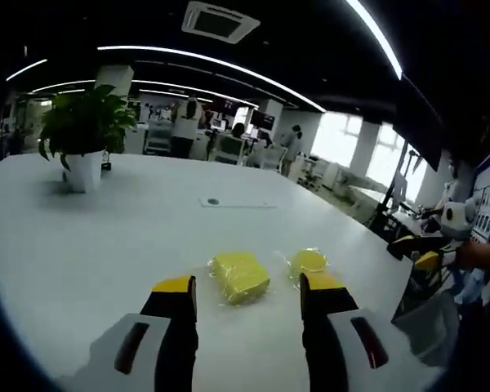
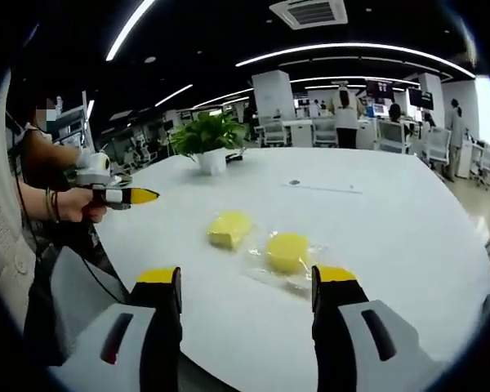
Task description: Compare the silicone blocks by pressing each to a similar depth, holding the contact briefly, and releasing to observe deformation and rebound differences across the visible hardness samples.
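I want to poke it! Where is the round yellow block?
The round yellow block lies on the white table, right of the square yellow block, near the right gripper.

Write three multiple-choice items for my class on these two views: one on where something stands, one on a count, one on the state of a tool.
1. Where is the potted plant?
A. On the white table, beyond the blocks
B. On the floor
C. On a chair

2. How many yellow silicone blocks lie on the table?
A. One
B. Two
C. Four

3. What is the state of the left tool?
A. Shut on a block
B. Pressing a block flat
C. Open, touching no block

Answers:
1 A: its white pot stands on the tabletop, far side.
2 B: a squarish block and a rounder block, both in clear wrap.
3 C: its jaws stand apart, short of the blocks; the right tool is open likewise.
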Demonstrator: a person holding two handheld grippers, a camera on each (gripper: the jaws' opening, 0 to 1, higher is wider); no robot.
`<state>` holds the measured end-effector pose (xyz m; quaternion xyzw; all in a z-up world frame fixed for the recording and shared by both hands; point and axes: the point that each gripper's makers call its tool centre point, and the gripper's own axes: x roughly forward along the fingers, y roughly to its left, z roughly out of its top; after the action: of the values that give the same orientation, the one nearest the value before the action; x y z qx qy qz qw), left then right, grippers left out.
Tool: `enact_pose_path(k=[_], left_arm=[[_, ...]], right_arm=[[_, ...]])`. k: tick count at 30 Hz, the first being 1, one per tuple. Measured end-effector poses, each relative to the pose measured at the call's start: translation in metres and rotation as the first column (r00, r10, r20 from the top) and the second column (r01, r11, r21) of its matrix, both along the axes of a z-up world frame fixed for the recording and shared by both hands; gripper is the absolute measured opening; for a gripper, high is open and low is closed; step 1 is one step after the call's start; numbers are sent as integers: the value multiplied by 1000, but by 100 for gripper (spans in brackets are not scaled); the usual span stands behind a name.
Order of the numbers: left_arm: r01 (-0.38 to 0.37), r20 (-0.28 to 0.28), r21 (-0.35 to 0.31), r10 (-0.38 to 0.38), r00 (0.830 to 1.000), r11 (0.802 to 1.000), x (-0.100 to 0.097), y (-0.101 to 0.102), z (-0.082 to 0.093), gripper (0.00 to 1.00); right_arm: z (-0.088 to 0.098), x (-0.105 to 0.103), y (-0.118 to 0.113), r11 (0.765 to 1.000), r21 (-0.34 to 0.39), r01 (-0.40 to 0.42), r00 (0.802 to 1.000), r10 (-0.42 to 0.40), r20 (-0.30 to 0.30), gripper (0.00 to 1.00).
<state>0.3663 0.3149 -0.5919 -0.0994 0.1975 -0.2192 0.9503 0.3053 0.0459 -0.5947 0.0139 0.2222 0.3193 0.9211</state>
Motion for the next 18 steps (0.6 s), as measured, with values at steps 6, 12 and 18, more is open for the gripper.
enact_pose_path(k=[6, 12, 18], left_arm=[[20, 20, 77, -22, 1000, 997, -17, -2, 0, 52], [6, 17, 133, -9, 1000, 991, -34, 7, -7, 54], [6, 8, 148, -7, 1000, 989, -47, 9, -10, 56]], right_arm=[[-12, -12, -1, 1000, -8, 7, 1000, -7, -21, 60], [-25, -22, -5, 999, -27, 24, 998, -25, -54, 61], [-27, -25, -9, 999, -23, 45, 997, -46, -61, 60]])
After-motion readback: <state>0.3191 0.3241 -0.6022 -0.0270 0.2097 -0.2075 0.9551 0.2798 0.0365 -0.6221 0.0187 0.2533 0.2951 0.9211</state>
